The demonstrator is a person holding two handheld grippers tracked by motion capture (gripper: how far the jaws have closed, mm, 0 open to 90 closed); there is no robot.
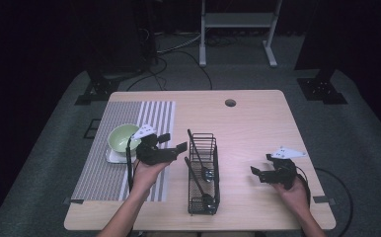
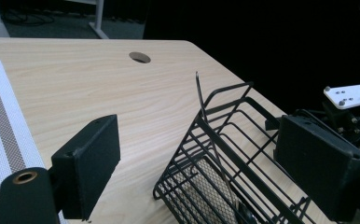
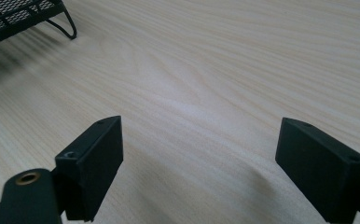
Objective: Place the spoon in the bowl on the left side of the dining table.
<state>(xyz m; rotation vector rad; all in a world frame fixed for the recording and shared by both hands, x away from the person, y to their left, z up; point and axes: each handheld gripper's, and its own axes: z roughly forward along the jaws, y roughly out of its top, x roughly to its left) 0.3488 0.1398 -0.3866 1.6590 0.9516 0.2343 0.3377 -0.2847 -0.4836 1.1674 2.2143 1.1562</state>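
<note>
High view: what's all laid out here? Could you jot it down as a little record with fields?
table: light wood, with a round hole near the far edge
wire basket: black, mid-table, holding dark utensils
placemat: striped, on the table's left part
bowl: pale green, on a white plate on the placemat
left gripper: jaws open, empty, between bowl and wire basket
right gripper: jaws open, empty, right of the wire basket
</note>
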